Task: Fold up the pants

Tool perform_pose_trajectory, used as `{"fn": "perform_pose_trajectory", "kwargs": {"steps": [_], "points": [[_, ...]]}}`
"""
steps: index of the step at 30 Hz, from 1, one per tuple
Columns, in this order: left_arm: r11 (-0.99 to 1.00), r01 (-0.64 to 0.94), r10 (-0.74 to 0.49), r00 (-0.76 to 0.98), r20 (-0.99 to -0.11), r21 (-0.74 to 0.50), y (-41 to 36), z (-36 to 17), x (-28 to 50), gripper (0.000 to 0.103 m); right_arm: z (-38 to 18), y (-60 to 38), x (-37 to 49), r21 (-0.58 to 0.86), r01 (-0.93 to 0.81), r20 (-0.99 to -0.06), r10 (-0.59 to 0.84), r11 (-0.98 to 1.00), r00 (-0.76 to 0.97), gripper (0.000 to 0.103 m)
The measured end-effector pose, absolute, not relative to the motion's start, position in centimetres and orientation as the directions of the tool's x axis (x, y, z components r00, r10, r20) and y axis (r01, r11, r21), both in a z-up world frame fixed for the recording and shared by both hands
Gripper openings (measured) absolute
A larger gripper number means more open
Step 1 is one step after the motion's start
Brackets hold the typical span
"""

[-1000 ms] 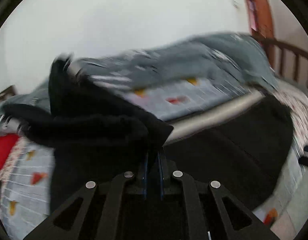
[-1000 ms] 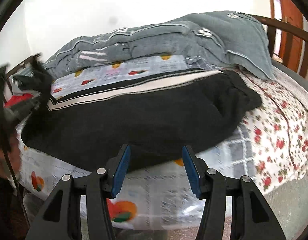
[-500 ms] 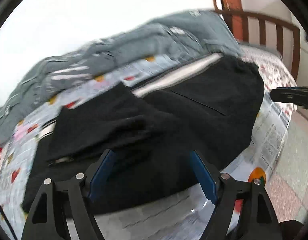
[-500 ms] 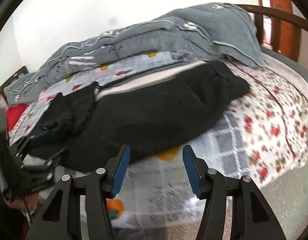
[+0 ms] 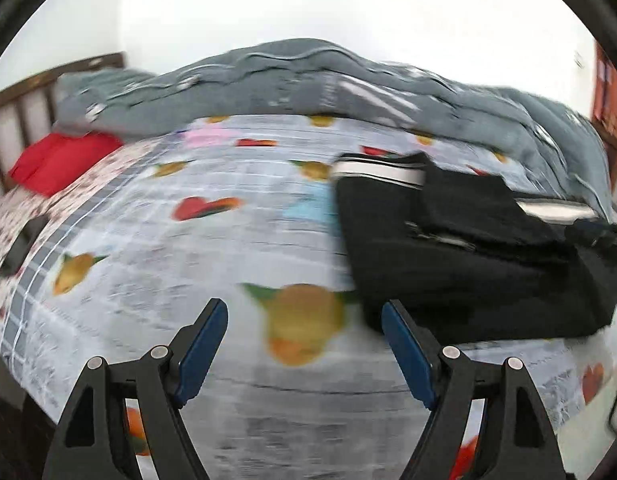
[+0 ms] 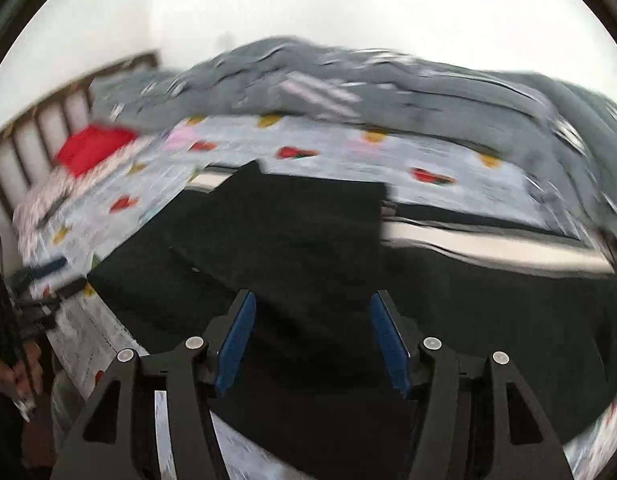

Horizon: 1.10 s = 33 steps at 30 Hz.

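Black pants (image 5: 460,256) with a white side stripe (image 5: 380,171) lie folded over on the fruit-print bedsheet (image 5: 212,248), at the right of the left wrist view. My left gripper (image 5: 304,320) is open over bare sheet, just left of the pants, nothing between its blue pads. In the right wrist view the pants (image 6: 308,248) fill the middle, with one part folded back over the rest. My right gripper (image 6: 310,312) hovers above the black cloth with its jaws opening, and the pads press on nothing.
A grey quilt (image 5: 308,80) is bunched along the far side of the bed. A red pillow (image 5: 60,156) lies by the wooden headboard (image 5: 20,100) at the left. A person's hand (image 6: 16,372) shows at the left edge of the right wrist view.
My left gripper let go of the pants leg, opened wide and swung left off the cloth. My right gripper moved left over the pants and opened a little.
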<state>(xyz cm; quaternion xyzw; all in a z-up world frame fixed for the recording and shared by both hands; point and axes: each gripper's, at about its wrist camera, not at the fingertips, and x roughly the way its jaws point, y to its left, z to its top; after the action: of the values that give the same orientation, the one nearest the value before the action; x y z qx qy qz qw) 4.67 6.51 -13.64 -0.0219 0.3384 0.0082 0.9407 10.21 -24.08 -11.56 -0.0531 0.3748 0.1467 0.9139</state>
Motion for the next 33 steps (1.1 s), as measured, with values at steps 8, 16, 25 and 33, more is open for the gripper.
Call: {"fn": "perform_pose_trajectory", "kwargs": {"steps": [8,16,25,33], "points": [[0.977,-0.103,-0.044,0.759,-0.650,-0.186,11.5,-14.6,4.9,0.079,-16.8,-18.1,13.8,-0.069,-0.430,-0.773,0.224,0.900,0.593,0.050],[0.971,-0.070,-0.104,0.739,-0.666,-0.229,11.1,-15.5,5.0,0.078,-10.8,-25.1,13.6,0.185,-0.306,-0.619,0.353,0.934,0.701,0.013],[0.949,0.099,-0.275,0.728,-0.628,-0.300,7.9,-14.7,4.6,0.078,-15.8,-34.6,16.4,0.331,0.015,-0.767,0.260,0.943,0.586,0.023],[0.967,0.159,-0.255,0.685,-0.682,-0.202,3.0,-15.9,5.3,0.079,-14.0,-34.1,12.4,0.417,-0.037,-0.699,0.347,0.908,0.625,0.039]]}}
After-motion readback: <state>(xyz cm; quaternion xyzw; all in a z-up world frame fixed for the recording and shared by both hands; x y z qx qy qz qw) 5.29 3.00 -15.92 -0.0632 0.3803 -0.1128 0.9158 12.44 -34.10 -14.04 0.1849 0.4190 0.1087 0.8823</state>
